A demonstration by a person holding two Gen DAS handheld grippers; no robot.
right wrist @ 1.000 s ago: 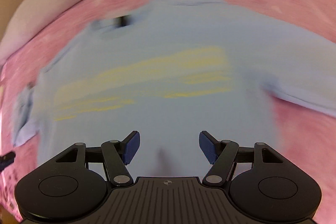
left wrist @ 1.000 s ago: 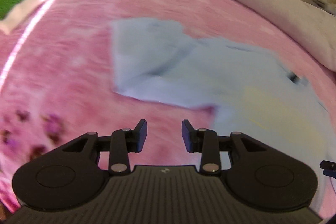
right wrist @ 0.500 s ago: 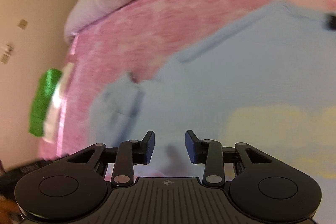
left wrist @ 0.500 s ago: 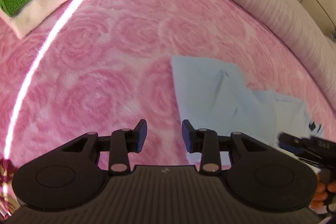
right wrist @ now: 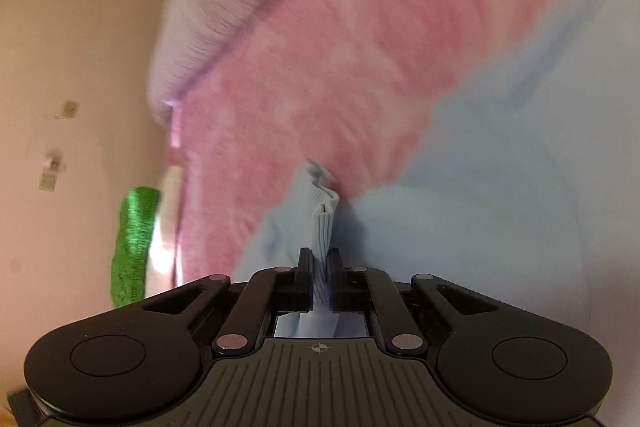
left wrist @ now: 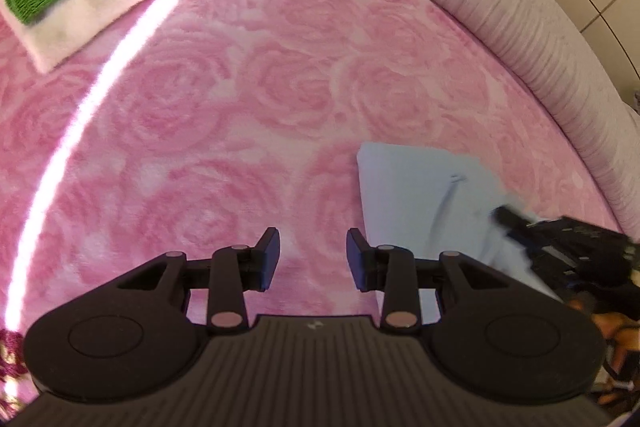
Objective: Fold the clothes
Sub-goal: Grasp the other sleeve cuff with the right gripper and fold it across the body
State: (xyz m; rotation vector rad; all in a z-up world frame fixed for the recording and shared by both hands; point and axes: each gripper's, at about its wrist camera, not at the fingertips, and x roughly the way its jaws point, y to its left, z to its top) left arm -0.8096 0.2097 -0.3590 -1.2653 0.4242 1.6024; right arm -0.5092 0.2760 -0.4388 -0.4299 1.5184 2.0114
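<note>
Where its jaws gaped before, right gripper [right wrist: 319, 263] now pinches sleeve cuff [right wrist: 325, 217]

Warm light, a glaring streak, fisheye-bent edges; right view heavily motion-blurred.

Sweater [left wrist: 416, 195] on blanket [left wrist: 256, 115]
</note>
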